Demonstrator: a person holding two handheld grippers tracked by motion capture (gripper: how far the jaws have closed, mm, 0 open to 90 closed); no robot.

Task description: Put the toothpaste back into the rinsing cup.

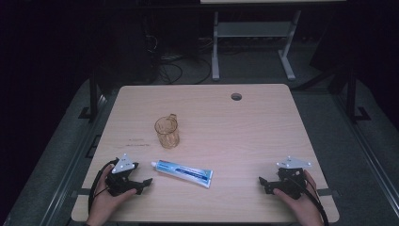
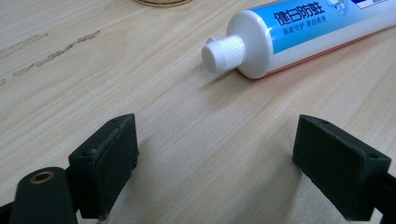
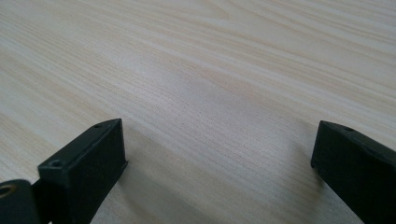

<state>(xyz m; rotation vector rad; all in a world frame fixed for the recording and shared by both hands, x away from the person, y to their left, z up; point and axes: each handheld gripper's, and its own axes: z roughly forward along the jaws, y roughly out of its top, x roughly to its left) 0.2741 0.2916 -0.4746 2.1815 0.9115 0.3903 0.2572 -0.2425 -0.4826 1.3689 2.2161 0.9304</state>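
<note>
The left gripper (image 1: 143,183) is held low over the table (image 1: 263,122) near its front left corner, jaws spread wide with nothing between them. In the left gripper view the bare wood is seen between the two black pads (image 2: 107,154), and the tube (image 2: 299,37) lies beyond them at about 1 o'clock, well clear of the jaws, its white cap (image 2: 223,53) turned toward the gripper. From above, the tube (image 1: 184,173) is seen lying flat just beside the left gripper at 3 o'clock, with the cap end nearest it. An amber glass mug (image 1: 167,132) stands upright at 12 o'clock of the tube, near it but apart. The right gripper (image 1: 262,182) is held near the front right corner, at 3 o'clock of the tube and well apart from it; its jaws are likewise wide open over bare wood. A round hole (image 1: 236,96) is seen in the table near its far edge.
</note>
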